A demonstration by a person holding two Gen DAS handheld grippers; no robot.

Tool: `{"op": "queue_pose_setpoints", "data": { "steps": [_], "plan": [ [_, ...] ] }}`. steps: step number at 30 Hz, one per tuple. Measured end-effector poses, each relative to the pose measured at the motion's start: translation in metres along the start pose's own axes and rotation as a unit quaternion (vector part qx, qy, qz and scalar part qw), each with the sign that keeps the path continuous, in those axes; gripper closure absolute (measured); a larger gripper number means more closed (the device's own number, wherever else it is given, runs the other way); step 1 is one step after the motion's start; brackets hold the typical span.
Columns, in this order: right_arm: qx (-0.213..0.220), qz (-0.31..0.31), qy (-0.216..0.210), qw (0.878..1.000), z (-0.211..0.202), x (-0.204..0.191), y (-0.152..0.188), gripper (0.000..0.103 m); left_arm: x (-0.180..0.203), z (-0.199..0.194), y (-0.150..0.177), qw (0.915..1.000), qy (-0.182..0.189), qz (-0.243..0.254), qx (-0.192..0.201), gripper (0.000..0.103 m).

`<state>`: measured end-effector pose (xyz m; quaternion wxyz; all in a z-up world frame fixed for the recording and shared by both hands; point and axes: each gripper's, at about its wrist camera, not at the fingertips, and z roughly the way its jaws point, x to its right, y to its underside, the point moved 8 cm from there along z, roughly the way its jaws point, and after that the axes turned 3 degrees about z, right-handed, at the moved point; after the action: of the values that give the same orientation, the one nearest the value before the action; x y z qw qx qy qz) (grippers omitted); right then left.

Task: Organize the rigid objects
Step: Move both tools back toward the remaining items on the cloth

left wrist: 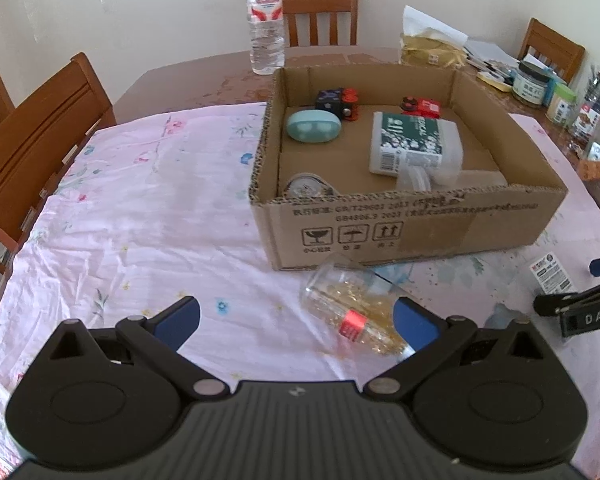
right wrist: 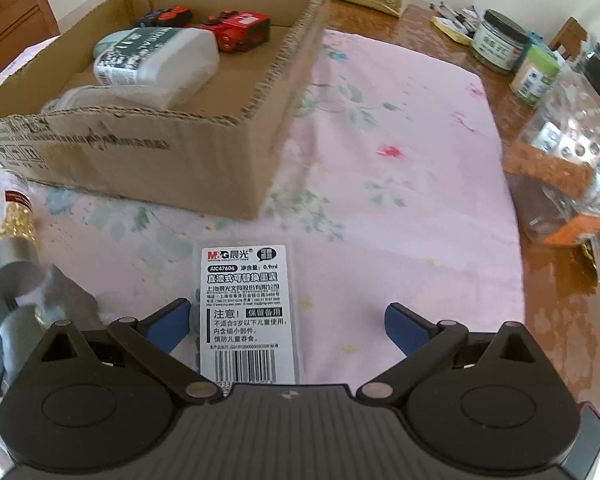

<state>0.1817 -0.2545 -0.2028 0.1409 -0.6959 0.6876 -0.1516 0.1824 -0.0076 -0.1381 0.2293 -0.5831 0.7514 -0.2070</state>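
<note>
A home dining room: wooden chairs (left wrist: 40,136) around a floral-clothed table (left wrist: 140,208).

low wrist views, sharing cardboard box (left wrist: 400,228)

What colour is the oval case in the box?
Light teal oval case, clearest in the left wrist view.

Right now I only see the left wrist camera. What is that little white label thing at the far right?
Observer: A flat packet with an M&G label and barcode, lying on the cloth.
Operator: Is the other gripper holding it?
Observer: No. The right gripper is open, with the packet between its fingers.
Operator: What's beyond it?
Observer: A clear box with orange trim, right of the cardboard box.
</note>
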Motion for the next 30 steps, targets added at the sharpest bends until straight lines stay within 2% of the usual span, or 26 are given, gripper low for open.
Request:
{"op": "queue_pose_setpoints", "data": {
  "steps": [10, 14, 19, 25, 30],
  "plan": [
    [-0.012, 0.011, 0.014, 1.000, -0.004, 0.030, 0.011, 0.000, 0.016, -0.007, 0.022, 0.9993, 0.009, 0.030, -0.022, 0.001],
    [-0.012, -0.016, 0.007, 1.000, -0.006, 0.021, 0.013, 0.000, 0.025, -0.010, 0.039, 0.9977, 0.032, 0.044, -0.041, 0.001],
    [-0.013, -0.012, 0.001, 1.000, -0.006, 0.023, 0.014, 0.000, 0.043, -0.010, 0.062, 0.9932, 0.056, 0.074, -0.070, 0.001],
    [-0.013, -0.021, 0.009, 1.000, -0.007, 0.033, 0.016, 0.000, 0.046, -0.005, 0.081, 0.9905, 0.032, 0.101, -0.088, 0.000],
    [-0.017, -0.019, 0.018, 1.000, -0.009, 0.046, 0.021, 0.000, 0.031, -0.007, 0.086, 0.9916, 0.029, 0.085, -0.093, 0.000]
  ]
}}
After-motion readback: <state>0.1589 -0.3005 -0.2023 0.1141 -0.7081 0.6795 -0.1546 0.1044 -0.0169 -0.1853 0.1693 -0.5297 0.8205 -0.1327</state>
